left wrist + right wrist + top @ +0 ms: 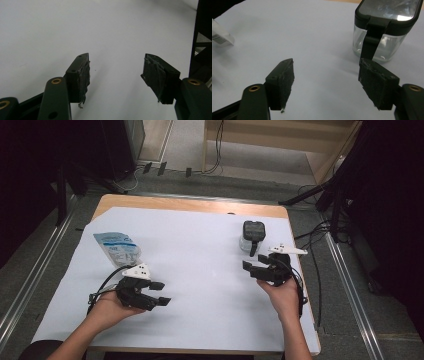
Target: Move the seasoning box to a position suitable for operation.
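1. Jar (251,238) stands just beyond our right gripper (256,267), whose spread, empty jaws could tip it.
2. Our left gripper (159,293) hangs released; the pouch (118,248) lies near.

1 jar (251,238), 1 pouch (118,248)

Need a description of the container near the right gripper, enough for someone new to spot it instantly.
Start at the white sheet covering the wooden table, then go to its far right part, just beyond the right gripper. There stands a small clear glass jar with a black lid and a black strap hanging down its side. The only other item, a flat blue-and-white plastic pouch, lies on the left.
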Demonstrator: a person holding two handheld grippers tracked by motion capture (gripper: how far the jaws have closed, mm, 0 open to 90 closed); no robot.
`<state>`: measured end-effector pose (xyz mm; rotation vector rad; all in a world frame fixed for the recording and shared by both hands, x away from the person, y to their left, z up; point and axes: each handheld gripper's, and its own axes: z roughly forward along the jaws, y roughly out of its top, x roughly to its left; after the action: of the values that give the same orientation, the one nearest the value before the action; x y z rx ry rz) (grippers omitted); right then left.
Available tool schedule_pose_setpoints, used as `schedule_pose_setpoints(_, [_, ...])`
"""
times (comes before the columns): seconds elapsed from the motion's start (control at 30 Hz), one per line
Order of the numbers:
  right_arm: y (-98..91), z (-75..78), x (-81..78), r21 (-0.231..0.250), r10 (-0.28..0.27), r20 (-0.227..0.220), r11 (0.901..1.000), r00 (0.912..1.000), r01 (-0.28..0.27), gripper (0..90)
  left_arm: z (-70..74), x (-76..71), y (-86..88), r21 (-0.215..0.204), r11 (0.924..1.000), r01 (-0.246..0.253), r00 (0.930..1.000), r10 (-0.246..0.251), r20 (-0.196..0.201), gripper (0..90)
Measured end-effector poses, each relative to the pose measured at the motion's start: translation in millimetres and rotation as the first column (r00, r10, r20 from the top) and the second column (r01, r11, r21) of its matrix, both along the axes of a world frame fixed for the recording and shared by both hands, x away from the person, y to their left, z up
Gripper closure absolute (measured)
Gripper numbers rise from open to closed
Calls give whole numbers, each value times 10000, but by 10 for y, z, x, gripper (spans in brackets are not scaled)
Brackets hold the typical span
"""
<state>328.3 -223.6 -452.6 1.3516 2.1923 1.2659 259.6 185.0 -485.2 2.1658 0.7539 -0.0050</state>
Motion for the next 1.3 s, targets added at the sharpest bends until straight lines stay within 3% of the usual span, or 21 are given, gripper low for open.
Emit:
schedule_pose_setpoints(0.1, [13,21,54,-107,23,36,9999,10000,-22,265,2,10,14,-48,10000,-14,10000,14,23,394])
schedule_pose_setpoints(0.13, [33,48,115,-285,-51,-121,9996,9999,47,213,10,18,27,-219,9998,-11,10000,11,35,394])
schedule_pose_setpoints(0.33, [29,118,221,-191,-259,-157,9995,9995,256,188,41,20,40,-409,9992,0,9999,4,101,400])
schedule_pose_setpoints(0.43, [21,140,321,-453,-526,-180,9976,9985,518,183,25,35,27,-457,9990,7,10000,-10,-53,406])
schedule_pose_setpoints(0.7, [-23,106,479,-393,-1084,-260,9934,9938,1073,148,9,55,-13,-509,9987,27,9999,-32,-103,412])
schedule_pose_setpoints(0.77, [-12,71,580,-469,-1317,-618,9905,9894,1289,145,5,79,-15,-684,9977,6,9996,-26,-287,420])
schedule_pose_setpoints(1.03, [46,21,726,-725,-1736,-405,9827,9840,1704,92,9,99,3,-686,9975,-163,9997,151,-182,425])
schedule_pose_setpoints(1.1, [44,-7,765,-620,-1907,-374,9802,9809,1882,84,8,101,3,-616,9980,-155,9997,144,-185,424])
schedule_pose_setpoints(1.2, [51,-73,826,-929,-2621,-136,9612,9650,2597,89,2,103,2,-540,9984,-149,9998,141,-143,427])
schedule_pose_setpoints(1.23, [51,-73,826,-929,-2621,-136,9612,9650,2597,89,-3,104,-2,-509,9986,-174,9997,164,-193,427])
schedule_pose_setpoints(1.27, [56,-100,864,-955,-3027,-175,9492,9529,2997,102,-13,115,-5,-436,9989,-190,9997,182,-189,428])
schedule_pose_setpoints(1.3, [59,-105,879,-847,-3018,-205,9505,9532,2991,101,-13,117,-5,-410,9990,-179,9996,169,-232,428])
